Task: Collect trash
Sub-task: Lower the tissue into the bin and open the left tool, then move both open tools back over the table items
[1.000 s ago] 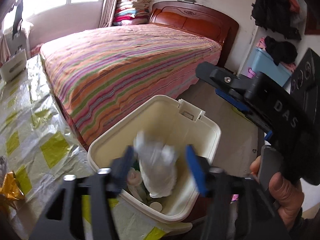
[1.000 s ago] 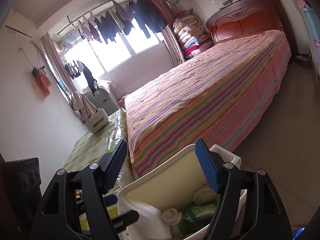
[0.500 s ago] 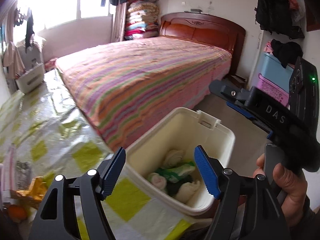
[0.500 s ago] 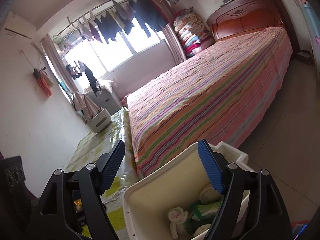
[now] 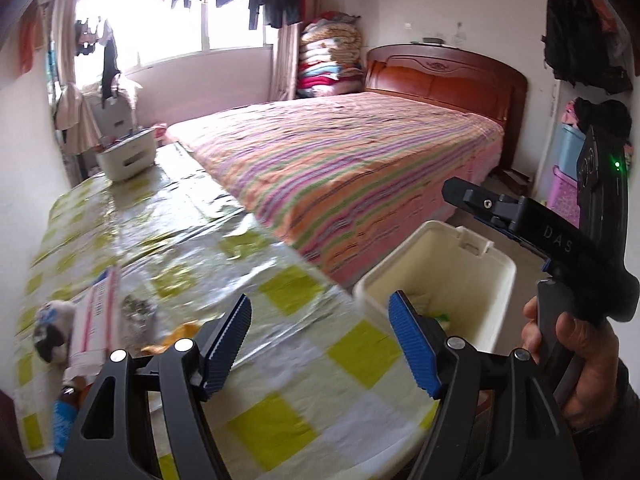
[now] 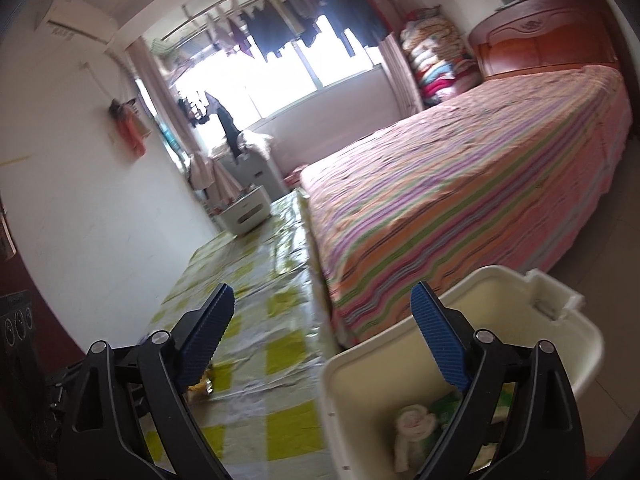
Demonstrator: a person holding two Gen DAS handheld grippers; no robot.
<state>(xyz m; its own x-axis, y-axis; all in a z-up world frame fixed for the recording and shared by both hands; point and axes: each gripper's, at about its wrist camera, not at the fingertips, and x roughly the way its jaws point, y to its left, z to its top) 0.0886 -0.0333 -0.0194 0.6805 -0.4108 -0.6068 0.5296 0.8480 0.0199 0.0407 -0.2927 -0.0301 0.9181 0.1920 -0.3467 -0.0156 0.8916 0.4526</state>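
Note:
A cream plastic bin [image 5: 436, 264] stands open between the table edge and the bed. Rolled white tissues [image 6: 412, 424] and green scraps lie in it. My left gripper [image 5: 320, 332] hangs open and empty over the yellow-checked table cover, left of the bin. On the table's left lie a pink-and-white packet [image 5: 96, 320], a gold wrapper [image 5: 176, 338] and a black-and-white crumpled scrap [image 5: 52, 332]. My right gripper [image 6: 324, 328] hovers at the bin's near left rim [image 6: 348, 360]. Its jaws are opening with nothing between them.
A striped bed [image 5: 340, 160] runs along the table's right side. A white basket [image 5: 128, 156] sits at the table's far end by the window. A person's hand [image 5: 576, 360] holds the right tool. Storage boxes [image 5: 568, 152] stand against the right wall.
The left gripper let a white crumpled wad fall into the bin, then swung left and up to over the table. The right gripper also swung left and its jaws spread wider.

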